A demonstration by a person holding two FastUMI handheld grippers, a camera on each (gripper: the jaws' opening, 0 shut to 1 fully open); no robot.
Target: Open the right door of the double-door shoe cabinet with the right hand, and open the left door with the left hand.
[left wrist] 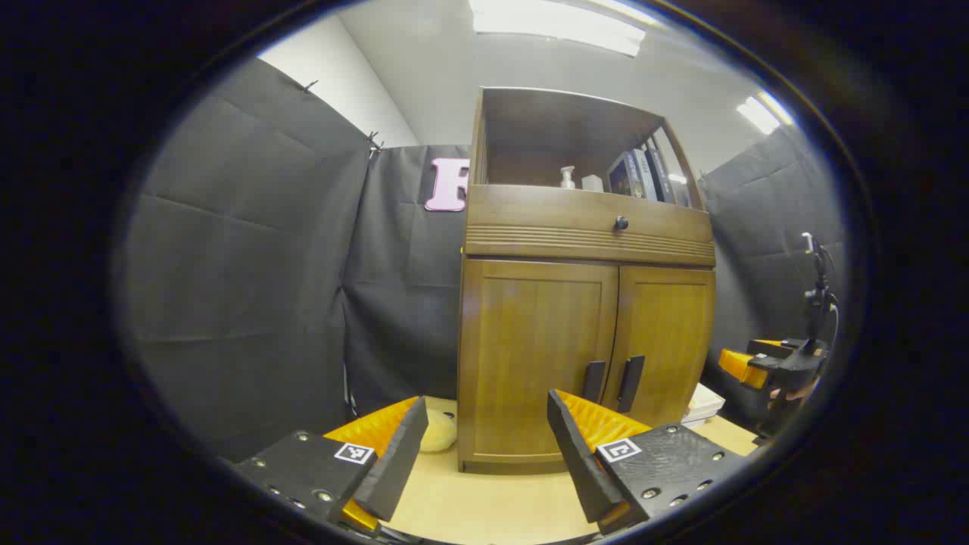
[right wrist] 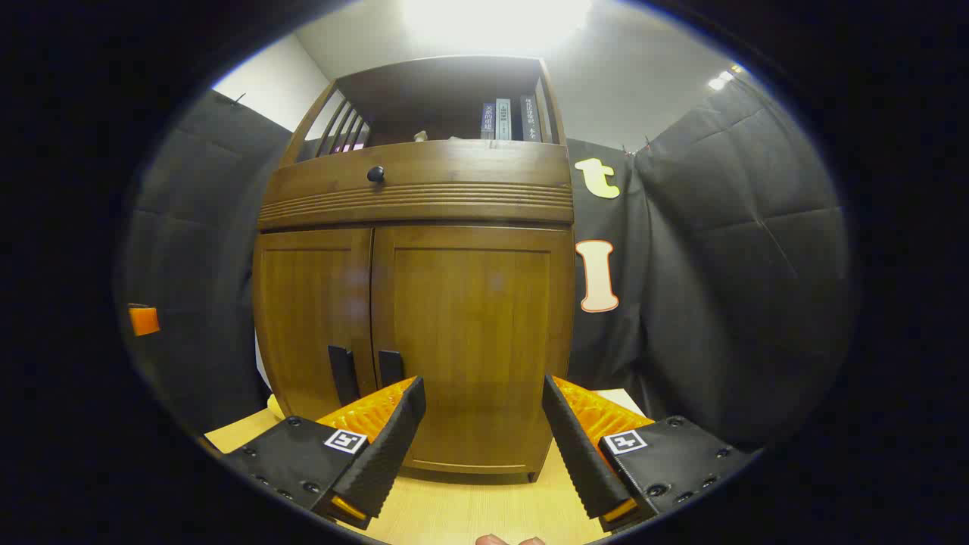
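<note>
Both doors of the shoe cabinet (right wrist: pixel 412 341) sit closed at 12 o'clock on the surface (right wrist: pixel 469 511); right claw (right wrist: pixel 482 431) and left claw (left wrist: pixel 484 446) gape empty. Adjacent handles (right wrist: pixel 390 367) risk grabbing the wrong one

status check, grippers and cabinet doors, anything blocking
Left gripper open, right gripper open, both short of the cabinet. Left door and right door shut, handles untouched. Nothing between grippers and handles.
</note>
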